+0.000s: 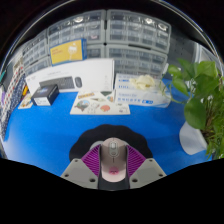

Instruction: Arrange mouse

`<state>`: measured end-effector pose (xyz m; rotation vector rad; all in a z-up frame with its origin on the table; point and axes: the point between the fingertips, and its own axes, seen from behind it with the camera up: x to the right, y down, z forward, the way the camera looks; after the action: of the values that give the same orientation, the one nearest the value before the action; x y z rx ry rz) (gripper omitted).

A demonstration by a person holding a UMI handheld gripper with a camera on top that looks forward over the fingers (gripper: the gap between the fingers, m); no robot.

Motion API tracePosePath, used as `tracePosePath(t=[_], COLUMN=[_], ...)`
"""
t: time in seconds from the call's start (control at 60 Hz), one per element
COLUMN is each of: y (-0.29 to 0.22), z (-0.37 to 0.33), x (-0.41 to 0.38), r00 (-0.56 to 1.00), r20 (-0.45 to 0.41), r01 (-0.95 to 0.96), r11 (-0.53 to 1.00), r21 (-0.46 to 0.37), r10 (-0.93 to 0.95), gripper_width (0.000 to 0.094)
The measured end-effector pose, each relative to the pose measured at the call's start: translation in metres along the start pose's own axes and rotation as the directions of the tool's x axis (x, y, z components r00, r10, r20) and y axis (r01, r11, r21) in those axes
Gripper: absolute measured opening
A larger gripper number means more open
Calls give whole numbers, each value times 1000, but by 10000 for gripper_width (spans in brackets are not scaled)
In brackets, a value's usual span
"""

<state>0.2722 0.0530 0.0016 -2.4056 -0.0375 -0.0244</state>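
Observation:
A light grey computer mouse [111,160] with a scroll wheel lies between my gripper's two fingers, its pink-tinted rear toward the camera. My gripper [111,163] is shut on the mouse: both purple pads [93,160] press against its sides. A dark round mouse mat [110,135] lies on the blue table [60,125] just under and ahead of the mouse. Whether the mouse rests on the mat or is held just above it cannot be told.
Beyond the mat lie a picture card [100,102], a white keyboard box [68,76], a small black-and-white box [45,95] and a blue-white box [140,92]. A green plant in a white pot [200,105] stands at right. Drawer cabinets [110,35] line the back.

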Motion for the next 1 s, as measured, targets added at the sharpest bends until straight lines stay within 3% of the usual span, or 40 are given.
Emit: tracePosePath(t=[0.05,0.183,0.4,0.467,0.517,0.533,0.817,1.0], y=[15,11,12,10,5,2,-76,-84], z=[6,8,9,7,2,-1,-106,-176], x=[0,-1,1,7,10,10,-54,-130], r00=[1000,1000,999,1000,998,998,996,998], r20=[4,20,6,-30,-55,-62,-90,-63], r01=[17,-23,-33,-4,16,21,13,-12], r11=[999,1000,999,999,999,999,989,974], r21=[-44,-1,-31,-49,-48,-41,149,225], r10=[-17,23,34,3,-19,-23,0,26], gripper_width=[325,341,477,629,841,872,866,869])
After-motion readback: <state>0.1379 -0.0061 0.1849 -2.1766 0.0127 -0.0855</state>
